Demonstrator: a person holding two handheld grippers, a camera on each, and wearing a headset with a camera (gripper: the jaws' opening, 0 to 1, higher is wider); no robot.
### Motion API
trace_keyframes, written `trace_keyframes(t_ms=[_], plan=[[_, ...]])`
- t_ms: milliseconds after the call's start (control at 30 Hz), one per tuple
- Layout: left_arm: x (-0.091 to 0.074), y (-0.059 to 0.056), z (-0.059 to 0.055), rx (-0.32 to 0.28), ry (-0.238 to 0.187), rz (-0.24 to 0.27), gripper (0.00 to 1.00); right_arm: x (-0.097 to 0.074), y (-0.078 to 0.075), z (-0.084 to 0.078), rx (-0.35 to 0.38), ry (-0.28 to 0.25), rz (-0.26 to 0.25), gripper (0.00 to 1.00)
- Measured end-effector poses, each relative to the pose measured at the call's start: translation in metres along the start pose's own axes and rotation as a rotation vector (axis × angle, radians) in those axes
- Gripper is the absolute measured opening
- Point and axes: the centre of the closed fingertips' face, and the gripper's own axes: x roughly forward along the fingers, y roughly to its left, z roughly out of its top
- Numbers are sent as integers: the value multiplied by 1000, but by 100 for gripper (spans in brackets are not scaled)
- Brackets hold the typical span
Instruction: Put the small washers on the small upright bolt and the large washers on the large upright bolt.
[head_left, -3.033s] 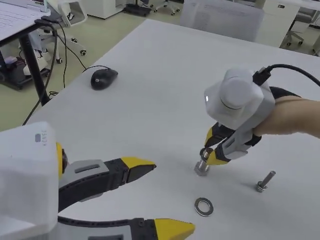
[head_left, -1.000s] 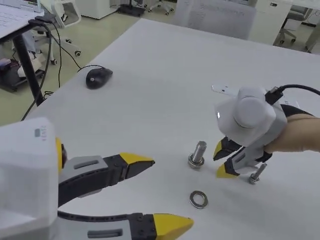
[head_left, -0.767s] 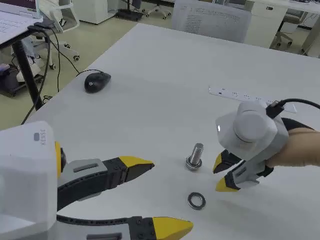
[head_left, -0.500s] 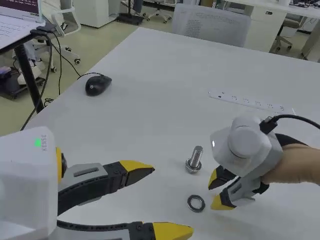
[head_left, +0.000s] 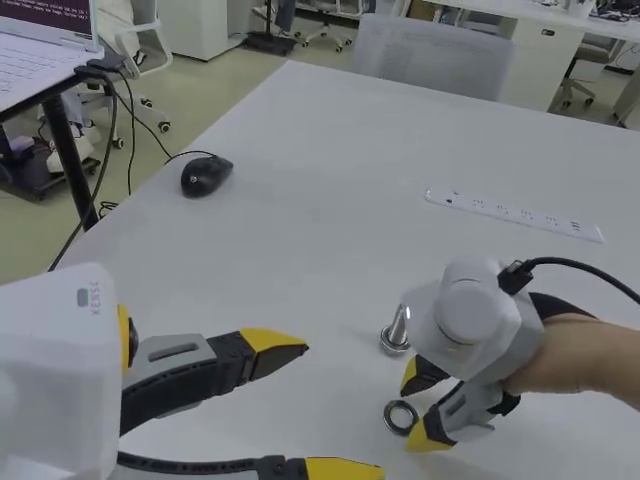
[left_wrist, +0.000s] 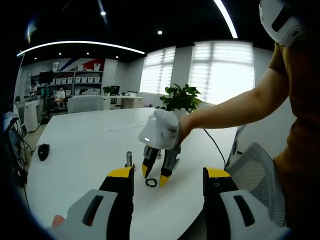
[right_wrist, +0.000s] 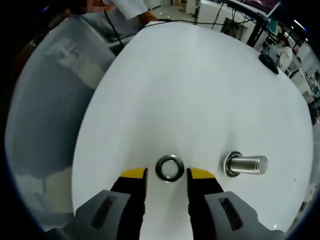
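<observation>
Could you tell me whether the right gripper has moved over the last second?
Yes. The right gripper has left the upright bolt's right side and come nearer the viewer, its open jaws now framing the loose washer in front of that bolt.

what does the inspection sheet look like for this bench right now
surface: white table, plain
job's things: one washer flat on the table; one bolt upright beside it, not touching
clutter: mouse and power strip further back
grippers: right gripper open, jaws either side of the washer; left gripper open, holding nothing
cables: cable from the right gripper; cords by the laptop stand
surroundings: laptop, chair, plant
</observation>
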Motion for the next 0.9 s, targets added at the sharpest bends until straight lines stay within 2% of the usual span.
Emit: trace_keyframes(t_ms=[633, 700, 767, 900], plan=[[-4, 1, -1, -10, -8, 13, 55, 1, -1, 1, -20, -5, 9, 32], [-4, 1, -1, -9, -8, 14, 55, 1, -1, 1, -22, -7, 8, 31], [-4, 2, -1, -11, -8, 18, 55, 1, -1, 0, -29, -5, 3, 24], [-4, 1, -2, -13, -9, 19, 55, 1, -3, 0, -31, -11, 6, 24]])
